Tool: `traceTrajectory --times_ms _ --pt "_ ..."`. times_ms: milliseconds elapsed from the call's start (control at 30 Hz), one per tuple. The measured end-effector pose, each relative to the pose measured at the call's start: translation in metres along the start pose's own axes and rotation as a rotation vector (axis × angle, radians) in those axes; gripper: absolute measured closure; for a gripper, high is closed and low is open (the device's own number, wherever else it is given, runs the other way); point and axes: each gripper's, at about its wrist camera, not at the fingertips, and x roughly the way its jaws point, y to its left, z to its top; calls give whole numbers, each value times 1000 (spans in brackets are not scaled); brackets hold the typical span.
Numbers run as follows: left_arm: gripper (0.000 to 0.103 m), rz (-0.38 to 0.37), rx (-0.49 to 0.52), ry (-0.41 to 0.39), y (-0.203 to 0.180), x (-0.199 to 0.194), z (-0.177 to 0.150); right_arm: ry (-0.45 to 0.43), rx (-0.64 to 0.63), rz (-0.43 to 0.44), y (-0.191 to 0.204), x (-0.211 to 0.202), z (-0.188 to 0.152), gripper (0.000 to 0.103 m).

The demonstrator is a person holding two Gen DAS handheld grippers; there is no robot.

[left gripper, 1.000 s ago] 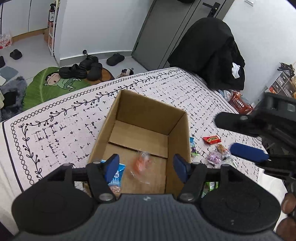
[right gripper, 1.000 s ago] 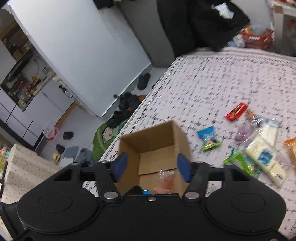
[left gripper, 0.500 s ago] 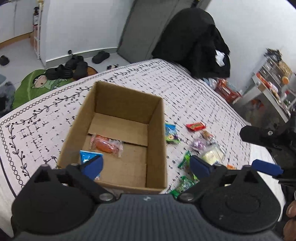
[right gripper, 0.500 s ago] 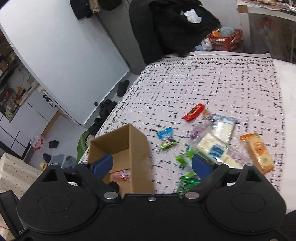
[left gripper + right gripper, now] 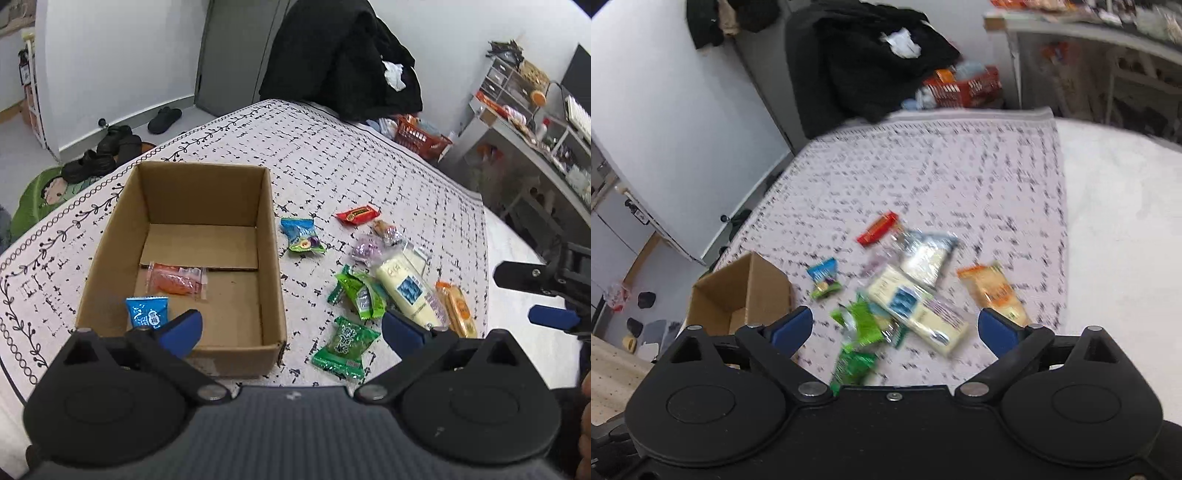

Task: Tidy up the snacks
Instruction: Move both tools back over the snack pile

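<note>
While both sets of jaws have just been opening and hold nothing, the left claw (image 5: pixel 291 328) hangs wide above the near wall of the cardboard box (image 5: pixel 275 295), with a green packet (image 5: pixel 345 347) just ahead between its fingers. Inside the box, ahead to its left, lie a blue packet (image 5: pixel 147 312) and an orange packet (image 5: pixel 175 281). Beyond the wide-open right claw (image 5: pixel 895 330), blurred snacks (image 5: pixel 916 306) lie scattered on the patterned bed cover (image 5: pixel 923 177), the box at its left.

The left gripper (image 5: pixel 291 326) hangs empty, fingers (image 5: pixel 183 328) spread, above the cardboard box (image 5: pixel 275 280) holding an orange packet (image 5: pixel 173 280) and a blue packet (image 5: pixel 147 313); green packets (image 5: pixel 345 347) lie beside it on the bed (image 5: pixel 369 166).
</note>
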Motion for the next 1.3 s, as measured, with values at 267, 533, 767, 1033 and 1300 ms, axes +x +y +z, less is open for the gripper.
traceTrajectory --times_ms 267,533,767,1033,1300 --pt "0 -44 29 -24 -19 -6 -1 45 -1 -35 -25 -1 2 6" --pt "3 -96 102 -41 -44 -3 -8 54 -21 11 -41 3 2 17" --pt "9 -117 159 -6 -68 17 -16 103 82 61 -67 16 0 38" --pt "21 -86 184 46 -81 45 -20 129 112 53 -81 36 10 40" --pt "44 -33 191 99 -86 76 -26 180 107 79 -85 66 18 52"
